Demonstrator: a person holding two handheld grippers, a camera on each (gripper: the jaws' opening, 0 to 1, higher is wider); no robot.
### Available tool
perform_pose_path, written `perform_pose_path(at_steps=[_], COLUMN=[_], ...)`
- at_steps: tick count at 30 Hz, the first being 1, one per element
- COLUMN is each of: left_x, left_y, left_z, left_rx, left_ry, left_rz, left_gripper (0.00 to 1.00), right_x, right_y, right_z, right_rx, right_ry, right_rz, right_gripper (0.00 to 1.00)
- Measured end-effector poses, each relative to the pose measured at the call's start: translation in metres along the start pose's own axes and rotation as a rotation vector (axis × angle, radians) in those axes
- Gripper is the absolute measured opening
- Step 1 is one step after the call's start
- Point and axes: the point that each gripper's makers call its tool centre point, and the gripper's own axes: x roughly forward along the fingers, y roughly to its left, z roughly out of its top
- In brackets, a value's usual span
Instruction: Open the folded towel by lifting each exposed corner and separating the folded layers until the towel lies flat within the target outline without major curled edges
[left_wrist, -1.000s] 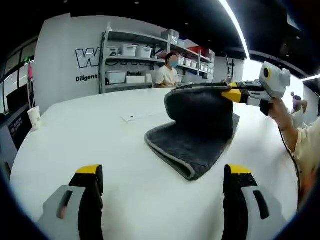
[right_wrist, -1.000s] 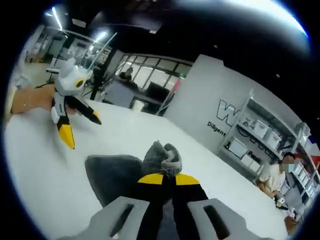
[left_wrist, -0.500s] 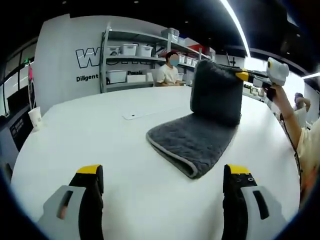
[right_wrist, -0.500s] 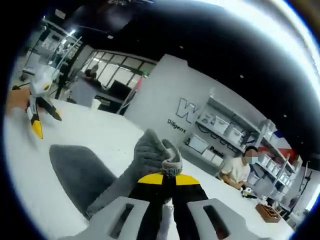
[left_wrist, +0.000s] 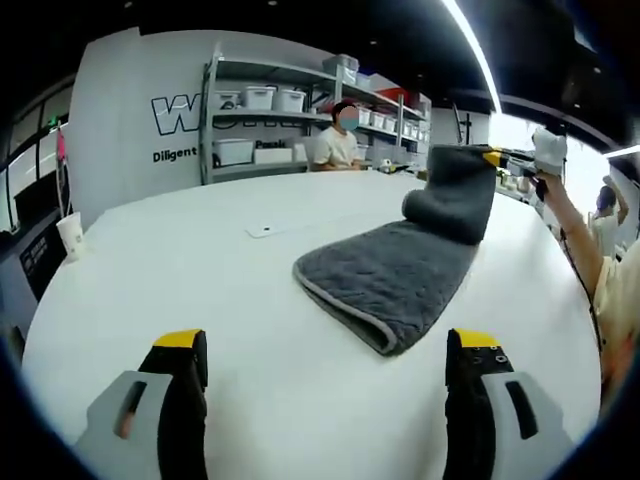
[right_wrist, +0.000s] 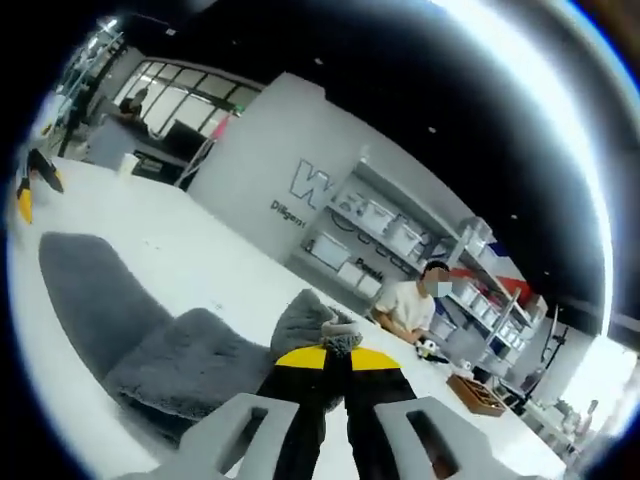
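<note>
A dark grey towel (left_wrist: 385, 275) with a light edge lies lengthwise on the white table (left_wrist: 180, 270). Its far end (left_wrist: 455, 195) is lifted and curls back on itself. My right gripper (left_wrist: 497, 158) holds that end up, above the table's far right. In the right gripper view the right gripper (right_wrist: 327, 352) is shut on a bunched towel corner (right_wrist: 320, 320), and the rest of the towel (right_wrist: 110, 320) trails down to the left. My left gripper (left_wrist: 325, 345) hovers low over the table in front of the towel, open and holding nothing. The left gripper (right_wrist: 25, 190) shows small at the far left.
A paper cup (left_wrist: 68, 232) stands near the table's left edge, and a small white card (left_wrist: 262, 231) lies behind the towel. Shelves with bins (left_wrist: 270, 110) and a seated person (left_wrist: 340, 140) are beyond the table. The holder's arm (left_wrist: 590, 270) reaches in at the right.
My right gripper has carried the towel's top layer up and away towards the far right, so the fold has opened and more towel lies flat. The left gripper has stayed still and open.
</note>
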Motion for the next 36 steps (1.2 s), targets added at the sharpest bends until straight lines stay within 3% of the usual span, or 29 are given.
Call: perform_pose_path(at_steps=[6,14,24,36], left_x=[0.001,0.0,0.0,0.001], left_y=[0.0,0.001,0.0,-0.002], left_z=[-0.002,-0.003,-0.003,-0.006], left_rx=[0.014,0.013,0.019,0.018], left_ry=[0.008,0.008,0.006,0.014], left_rz=[0.006,0.01,0.009,0.007], left_gripper=[0.98,0.98,0.98,0.98], right_x=[0.005,0.013,0.026,0.028], right_y=[-0.03,-0.043,-0.026,-0.016], right_z=[-0.023,-0.061,-0.116,-0.156], right_rx=[0.018,0.008,-0.044,-0.038], right_ry=[0.045,0.134,0.264,0.355], right_rz=[-0.075,-0.096,-0.032,-0.009], right_gripper=[0.0,0.0,0.0,0.02])
